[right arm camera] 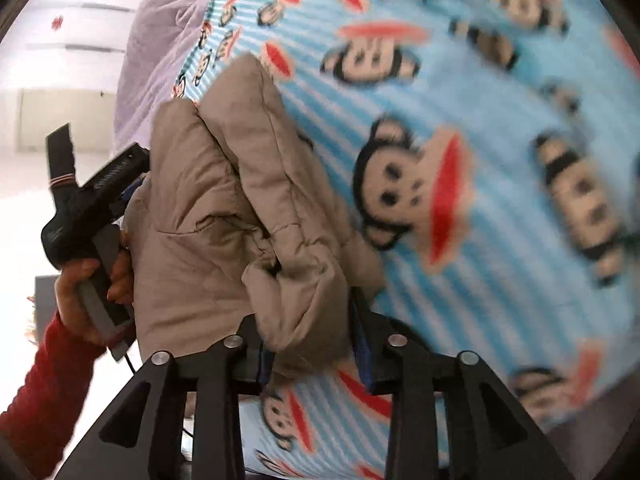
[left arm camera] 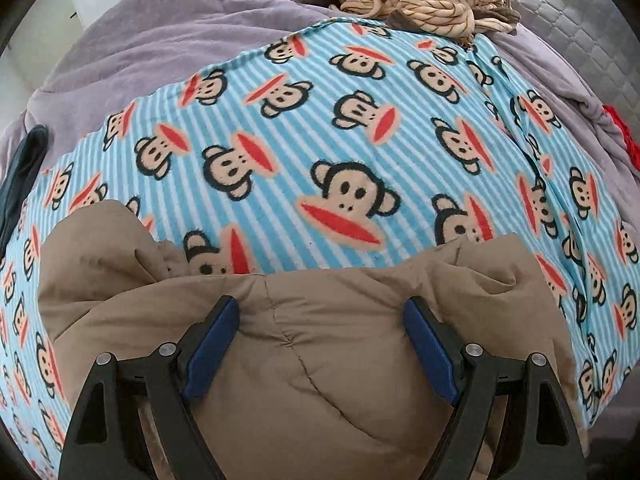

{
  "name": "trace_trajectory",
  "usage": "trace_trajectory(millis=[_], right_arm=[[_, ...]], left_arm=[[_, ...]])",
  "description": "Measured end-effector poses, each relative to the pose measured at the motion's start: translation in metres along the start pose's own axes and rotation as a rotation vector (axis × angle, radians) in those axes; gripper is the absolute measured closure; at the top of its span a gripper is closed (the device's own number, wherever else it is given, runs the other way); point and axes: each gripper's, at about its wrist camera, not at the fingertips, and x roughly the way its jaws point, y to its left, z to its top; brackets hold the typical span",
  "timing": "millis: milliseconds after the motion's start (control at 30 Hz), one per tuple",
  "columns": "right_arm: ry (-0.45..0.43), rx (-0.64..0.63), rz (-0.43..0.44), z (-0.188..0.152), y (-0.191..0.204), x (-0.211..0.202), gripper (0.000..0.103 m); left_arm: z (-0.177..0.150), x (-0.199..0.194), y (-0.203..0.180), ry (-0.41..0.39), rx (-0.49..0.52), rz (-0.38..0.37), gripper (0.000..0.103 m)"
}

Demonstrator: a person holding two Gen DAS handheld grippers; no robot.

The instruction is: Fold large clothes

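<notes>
puffy tan jacket [left arm camera: 304,352] bunched on the monkey blanket [left arm camera: 360,128], on the bed.

it looked light, soft and slippery, so i judged a seam or hem the surest hold. my left claw [left arm camera: 320,320] stood wide apart with the jacket bulging between its blue pads [left arm camera: 212,344]; my right claw [right arm camera: 312,344] was pinching a fold at its edge.

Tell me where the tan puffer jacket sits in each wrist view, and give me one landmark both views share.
Left wrist view: tan puffer jacket fills the bottom centre, bulging between the left gripper fingers.
Right wrist view: it runs from upper-left centre down to bottom centre, a fold between the right gripper fingers.
Shared landmark: the blue-striped monkey blanket under the jacket.
</notes>
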Motion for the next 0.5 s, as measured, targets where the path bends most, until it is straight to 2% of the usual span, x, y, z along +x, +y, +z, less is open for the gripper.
trace_trajectory(millis=[133, 200, 300, 400, 500], right_arm=[[-0.116, -0.114, -0.034, 0.012, 0.022, -0.048, 0.066], [-0.127, -0.17, -0.02, 0.024, 0.039, -0.052, 0.066], [-0.086, -0.269, -0.013, 0.03, 0.065, -0.035, 0.066], [0.015, -0.359, -0.113, 0.019, 0.079, 0.006, 0.066], [0.089, -0.383, -0.184, 0.006, 0.068, 0.032, 0.067]], left_arm=[[0.0, 0.001, 0.001, 0.005, -0.003, 0.001, 0.019], [0.0, 0.001, 0.001, 0.004, 0.001, 0.008, 0.019], [-0.001, 0.001, 0.001, 0.007, 0.001, 0.017, 0.019], [-0.002, -0.001, 0.001, 0.013, 0.004, 0.029, 0.019], [-0.002, -0.009, 0.002, 0.012, -0.005, 0.035, 0.019]])
